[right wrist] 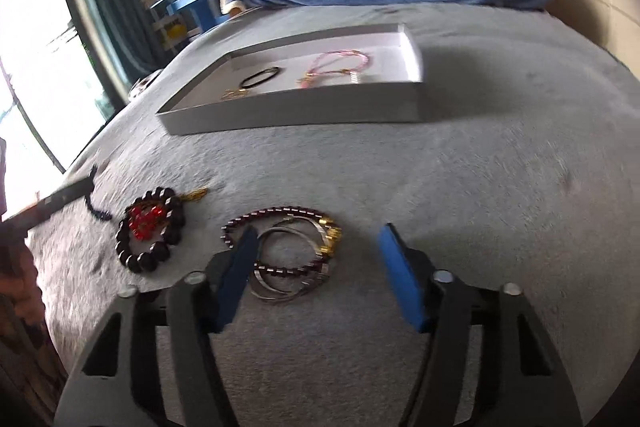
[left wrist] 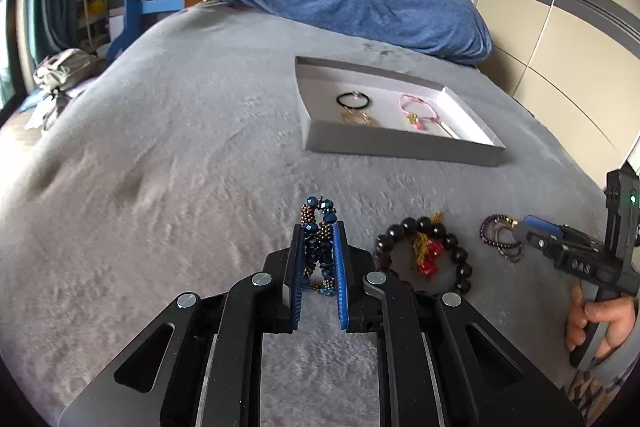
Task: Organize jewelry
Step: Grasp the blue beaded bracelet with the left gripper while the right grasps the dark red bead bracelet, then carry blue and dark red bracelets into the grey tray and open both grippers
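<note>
L tool is clamped on the blue bead bracelet, just off the bed; tray at 1 o'clock. Stretchy beads could slip out. R tool is wide over the maroon/silver bangles and may snag only one loop.

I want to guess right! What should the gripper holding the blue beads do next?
Probably lift and carry it toward the tray. The left gripper is shut on the blue beaded bracelet, and the tray already holds a black bracelet and a pink one.
</note>
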{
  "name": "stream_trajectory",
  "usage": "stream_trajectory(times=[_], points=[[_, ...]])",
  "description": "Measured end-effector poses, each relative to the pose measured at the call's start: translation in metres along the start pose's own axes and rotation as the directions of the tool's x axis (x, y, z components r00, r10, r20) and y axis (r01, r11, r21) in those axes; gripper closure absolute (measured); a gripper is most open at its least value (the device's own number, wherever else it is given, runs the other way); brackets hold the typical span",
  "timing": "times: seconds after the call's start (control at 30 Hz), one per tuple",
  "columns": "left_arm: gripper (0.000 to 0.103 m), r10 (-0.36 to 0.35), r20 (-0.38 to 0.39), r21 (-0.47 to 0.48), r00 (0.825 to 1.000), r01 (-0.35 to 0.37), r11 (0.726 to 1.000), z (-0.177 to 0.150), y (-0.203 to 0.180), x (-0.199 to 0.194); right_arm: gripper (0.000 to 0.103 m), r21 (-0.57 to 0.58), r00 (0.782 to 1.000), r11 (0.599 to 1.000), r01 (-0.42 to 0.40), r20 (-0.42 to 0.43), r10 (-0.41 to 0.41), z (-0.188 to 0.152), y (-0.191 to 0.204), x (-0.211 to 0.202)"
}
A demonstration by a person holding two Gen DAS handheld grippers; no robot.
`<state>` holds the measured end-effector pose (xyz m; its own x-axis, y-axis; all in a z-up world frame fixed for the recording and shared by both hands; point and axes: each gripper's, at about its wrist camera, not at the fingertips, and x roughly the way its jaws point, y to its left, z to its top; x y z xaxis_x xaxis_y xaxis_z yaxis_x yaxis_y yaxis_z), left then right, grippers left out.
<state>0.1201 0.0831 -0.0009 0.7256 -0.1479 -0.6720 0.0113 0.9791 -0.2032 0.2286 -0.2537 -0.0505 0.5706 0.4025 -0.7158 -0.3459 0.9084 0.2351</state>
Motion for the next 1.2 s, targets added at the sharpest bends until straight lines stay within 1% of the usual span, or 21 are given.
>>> stream_trajectory(times=[0.1,0.17,0.2,0.27,0.37,0.5,0.63,0.97,1.2], points=[[0.088,-0.008,-0.017,0.01,1.0,0.008,1.0,-0.006,-0.005,0.006,0.06,0.024,1.0,0.999,-0.021,-0.018,0.022,0.001,-0.005,0.004],[0.088,-0.012,-0.026,0.015,1.0,0.012,1.0,-0.01,-0.006,0.009,0.074,0.034,0.999,0.999,-0.031,-0.033,0.032,0.001,-0.008,0.007],[0.088,-0.011,-0.031,0.019,0.999,0.012,1.0,-0.011,-0.007,0.011,0.076,0.038,0.999,0.999,-0.036,-0.034,0.037,0.001,-0.008,0.007],[0.088,-0.011,-0.034,0.023,0.999,0.012,1.0,-0.013,-0.009,0.012,0.089,0.037,0.998,0.998,-0.049,-0.033,0.05,0.001,-0.008,0.007],[0.088,-0.01,-0.03,0.024,0.999,0.011,1.0,-0.013,-0.01,0.01,0.095,0.021,0.998,0.998,-0.052,-0.016,0.053,0.001,-0.004,0.003],[0.088,-0.013,-0.023,0.021,1.0,0.013,1.0,-0.012,-0.01,0.007,0.096,0.011,0.997,0.997,-0.076,0.031,0.076,0.002,-0.001,-0.006],[0.088,-0.019,-0.009,0.033,1.0,0.02,0.999,-0.006,-0.015,0.002,0.096,0.001,0.994,0.996,-0.092,0.058,0.092,0.005,0.003,-0.012],[0.088,-0.049,0.02,0.053,0.999,0.048,0.997,0.01,-0.028,-0.006,0.097,-0.013,0.987,0.995,-0.101,0.121,0.102,0.016,0.008,-0.028],[0.088,-0.063,0.031,0.089,0.998,0.06,0.994,0.024,-0.041,-0.006,0.097,-0.032,0.982,0.994,-0.101,0.158,0.105,0.029,0.012,-0.041]])
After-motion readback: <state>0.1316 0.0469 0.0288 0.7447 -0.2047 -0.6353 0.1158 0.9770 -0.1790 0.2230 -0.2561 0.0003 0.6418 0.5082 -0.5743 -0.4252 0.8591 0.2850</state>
